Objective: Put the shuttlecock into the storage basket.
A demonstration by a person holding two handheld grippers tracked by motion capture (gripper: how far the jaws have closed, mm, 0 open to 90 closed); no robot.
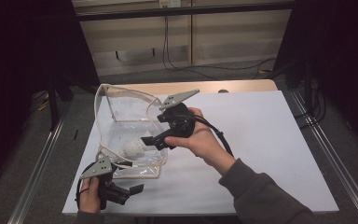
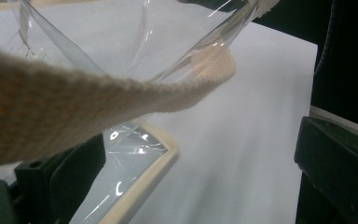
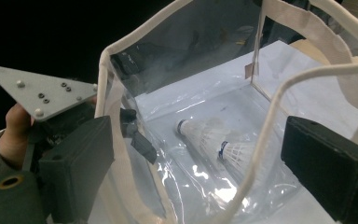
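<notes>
1. The right claw (image 1: 145, 141) stands wide open at the mouth of the clear bag (image 1: 121, 122), gripping nothing; in its own view the bag's cream rim (image 3: 103, 93) and a thin white handle loop (image 3: 279, 93) pass between its jaws untouched.
2. The left claw (image 1: 133, 190) sits low at the desk's near left corner, beside the bag's near edge. A woven cream strap (image 2: 74, 95) lies across its view, and its jaws look spread, pressing on nothing.
3. Two white shuttlecocks (image 3: 214, 140) lie on the bag's floor, on the left of the desk (image 1: 261, 140).
4. The bag looks light, floppy and slick; its film likely buckles, so the stitched rim or strap seems the safest hold. The shuttlecocks appear feather-light and crushable.
</notes>
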